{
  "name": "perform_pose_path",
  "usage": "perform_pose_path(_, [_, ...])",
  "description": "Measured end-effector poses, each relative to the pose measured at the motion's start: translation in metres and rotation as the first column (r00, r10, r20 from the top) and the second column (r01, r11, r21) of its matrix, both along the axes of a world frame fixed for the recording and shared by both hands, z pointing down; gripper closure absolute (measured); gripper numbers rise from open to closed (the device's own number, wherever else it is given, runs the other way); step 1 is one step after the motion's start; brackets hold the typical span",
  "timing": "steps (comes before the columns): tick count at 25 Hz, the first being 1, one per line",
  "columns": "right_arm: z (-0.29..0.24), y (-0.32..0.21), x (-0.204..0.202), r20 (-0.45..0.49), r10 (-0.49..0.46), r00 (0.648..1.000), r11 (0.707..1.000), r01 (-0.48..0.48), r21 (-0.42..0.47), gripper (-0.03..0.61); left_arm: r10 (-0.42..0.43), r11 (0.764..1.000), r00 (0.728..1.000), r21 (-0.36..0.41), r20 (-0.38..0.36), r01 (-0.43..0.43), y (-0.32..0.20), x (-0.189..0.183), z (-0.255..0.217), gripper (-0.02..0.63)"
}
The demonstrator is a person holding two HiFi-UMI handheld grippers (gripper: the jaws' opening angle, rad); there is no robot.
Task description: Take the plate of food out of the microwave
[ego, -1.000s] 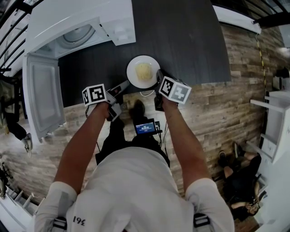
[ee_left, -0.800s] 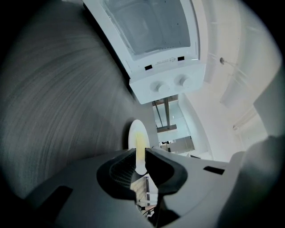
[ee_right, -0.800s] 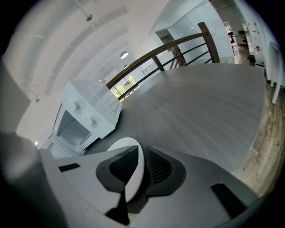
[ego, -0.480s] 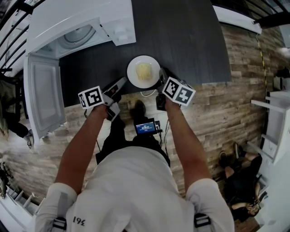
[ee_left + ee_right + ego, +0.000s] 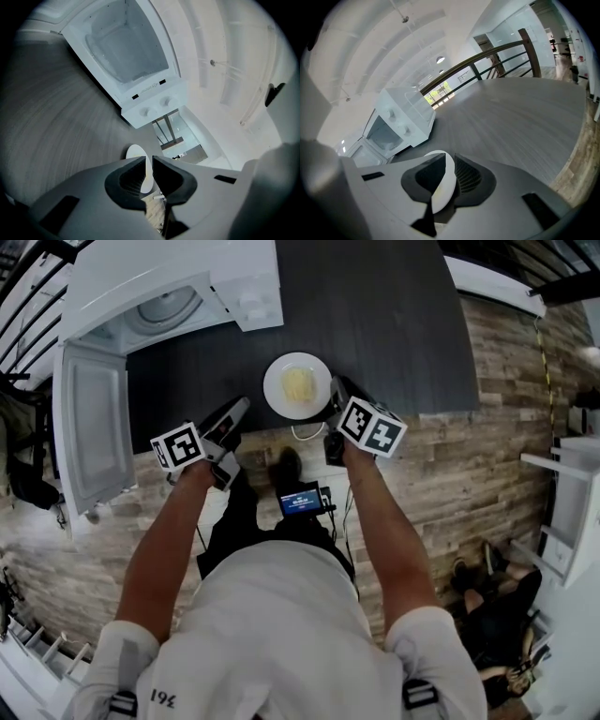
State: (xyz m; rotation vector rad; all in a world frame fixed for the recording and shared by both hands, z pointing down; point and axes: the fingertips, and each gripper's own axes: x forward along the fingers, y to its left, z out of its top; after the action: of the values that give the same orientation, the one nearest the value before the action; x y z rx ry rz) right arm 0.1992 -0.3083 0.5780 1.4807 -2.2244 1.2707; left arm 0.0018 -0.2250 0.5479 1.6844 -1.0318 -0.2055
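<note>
Left hand-held gripper (image 5: pixel 241 407) now farther left of the plate (image 5: pixel 297 385)

Dark grey table (image 5: pixel 394 324) with white microwave (image 5: pixel 141 287) and plate (image 5: pixel 274 385)

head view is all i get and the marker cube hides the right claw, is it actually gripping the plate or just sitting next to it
Observer: Gripping. The right gripper view shows the right claw with the rim of the plate edge-on between its jaws, which are closed on it from both sides.
Operator: ok and the left one, is it on the plate too
Observer: No. In the left gripper view the left claw has its jaws a narrow slit apart with nothing between them. The plate only shows beyond them, through the slit.
</note>
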Motion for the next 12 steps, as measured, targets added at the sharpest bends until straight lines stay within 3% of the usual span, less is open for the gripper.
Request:
perform_pose_path(4, [-0.010, 0.003, -0.004, -0.009, -0.028, 1.000, 0.999, 0.029, 0.025, 0.538, -0.018, 1.000, 1.000, 0.024, -0.002, 0.018, 0.009, -0.004, -0.012, 0.571])
perform_pose_path(7, [-0.017, 0.013, -0.009, -0.017, -0.053, 0.998, 0.998, 0.053, 0.039, 0.538, -0.035, 0.998, 0.997, 0.050, -0.066, 0.039, 0.018, -0.004, -0.028, 0.571])
perform_pose_path(12, [-0.039, 0.032, -0.019, -0.018, -0.094, 0.995, 0.992, 0.095, 0.079, 0.538, -0.013, 0.986, 0.993, 0.162, -0.121, 0.033, 0.034, -0.008, -0.060, 0.571])
